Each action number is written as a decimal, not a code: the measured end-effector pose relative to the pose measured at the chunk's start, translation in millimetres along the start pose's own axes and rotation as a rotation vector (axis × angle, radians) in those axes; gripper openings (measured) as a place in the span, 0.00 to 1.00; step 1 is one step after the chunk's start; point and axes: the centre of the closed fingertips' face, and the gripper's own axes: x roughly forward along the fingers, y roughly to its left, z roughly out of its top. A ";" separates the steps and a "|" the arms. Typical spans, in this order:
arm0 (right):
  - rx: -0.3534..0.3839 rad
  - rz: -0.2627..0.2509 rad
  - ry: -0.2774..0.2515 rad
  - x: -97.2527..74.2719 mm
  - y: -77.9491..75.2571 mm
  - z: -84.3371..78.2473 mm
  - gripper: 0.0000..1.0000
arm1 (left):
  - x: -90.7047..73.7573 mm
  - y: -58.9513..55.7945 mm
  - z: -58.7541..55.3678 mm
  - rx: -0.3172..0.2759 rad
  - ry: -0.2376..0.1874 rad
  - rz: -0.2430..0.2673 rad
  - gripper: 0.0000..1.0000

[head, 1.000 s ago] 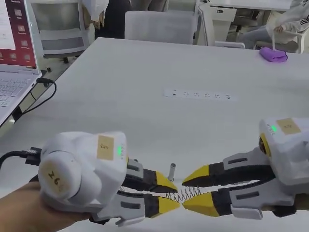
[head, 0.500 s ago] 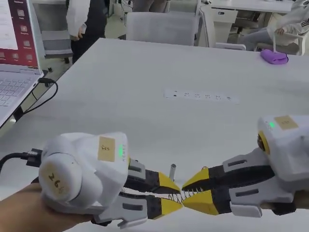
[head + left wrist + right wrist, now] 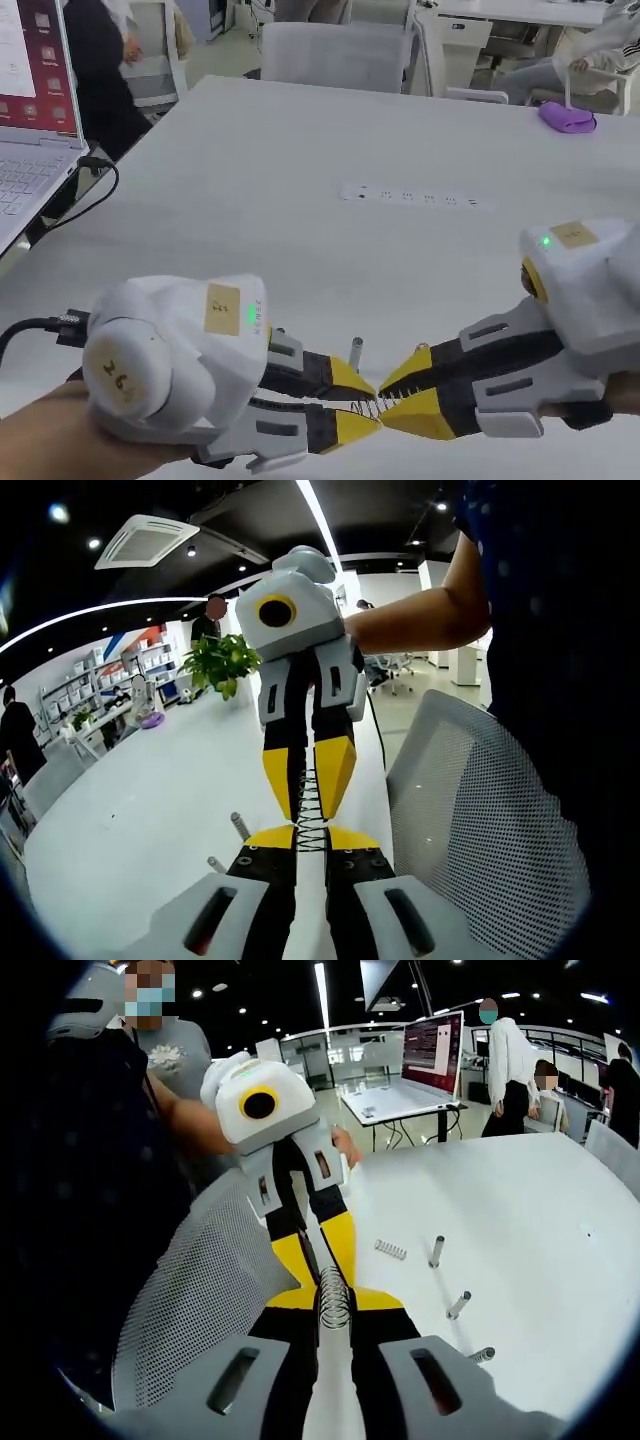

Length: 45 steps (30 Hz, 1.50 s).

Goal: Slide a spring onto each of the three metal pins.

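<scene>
Bridging the two sets of tips, the spring point(image 3: 312, 800) pointed end-to-end from left gripper point(image 3: 312, 838) to right gripper point(image 3: 333, 1305) (both narrow, each pinching an end), near an upright pin point(image 3: 356, 349).

Yellow fingers point(image 3: 347, 378), silver spring point(image 3: 374, 404), white table point(image 3: 300, 180)

Head view, lower left of the frame: the round label point(image 3: 118, 362) on the rear end of the left tool point(image 3: 372, 405) carries the handwritten digits "26", followed by one mark that cannot be made out. The tan sticker point(image 3: 222, 308) on top of it bears an illegible handwritten mark. The sticker point(image 3: 570, 235) on the right tool point(image 3: 392, 403) and the text on the laptop screen point(image 3: 30, 70), upper left, are too small to read.
</scene>
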 end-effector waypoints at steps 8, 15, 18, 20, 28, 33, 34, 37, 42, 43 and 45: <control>-0.052 0.020 0.179 -1.0 -3.7 0.7 0.08 | 3.3 5.6 0.8 -0.026 -0.026 0.023 0.02; -0.129 0.026 0.338 -1.8 -7.6 4.6 0.08 | 4.7 12.4 2.9 -0.046 -0.057 0.050 0.02; -0.157 0.029 0.391 -1.6 -9.2 6.5 0.08 | 4.2 15.0 3.8 -0.053 -0.072 0.065 0.02; -0.182 0.033 0.430 -1.5 -9.3 6.8 0.08 | 4.2 16.2 4.4 -0.054 -0.078 0.073 0.02; -0.261 0.045 0.558 -1.8 -9.0 6.4 0.08 | 4.3 16.8 6.6 -0.065 -0.098 0.086 0.02; -0.299 0.044 0.620 -1.1 -9.1 6.6 0.08 | 5.9 17.5 7.5 -0.072 -0.103 0.090 0.02; -0.304 0.046 0.630 -0.9 -9.1 6.4 0.08 | 6.1 17.8 7.4 -0.073 -0.103 0.091 0.02; -0.310 0.051 0.647 -0.7 -8.1 6.2 0.08 | 5.6 17.1 7.4 -0.077 -0.106 0.089 0.02; -0.315 0.055 0.662 0.2 -8.9 5.8 0.08 | 4.9 17.4 6.0 -0.084 -0.107 0.091 0.02; -0.317 0.056 0.662 0.3 -9.1 5.8 0.08 | 4.2 17.7 5.3 -0.085 -0.109 0.096 0.02; -0.319 0.060 0.666 1.3 -8.8 5.8 0.08 | 3.6 17.3 4.7 -0.093 -0.112 0.095 0.02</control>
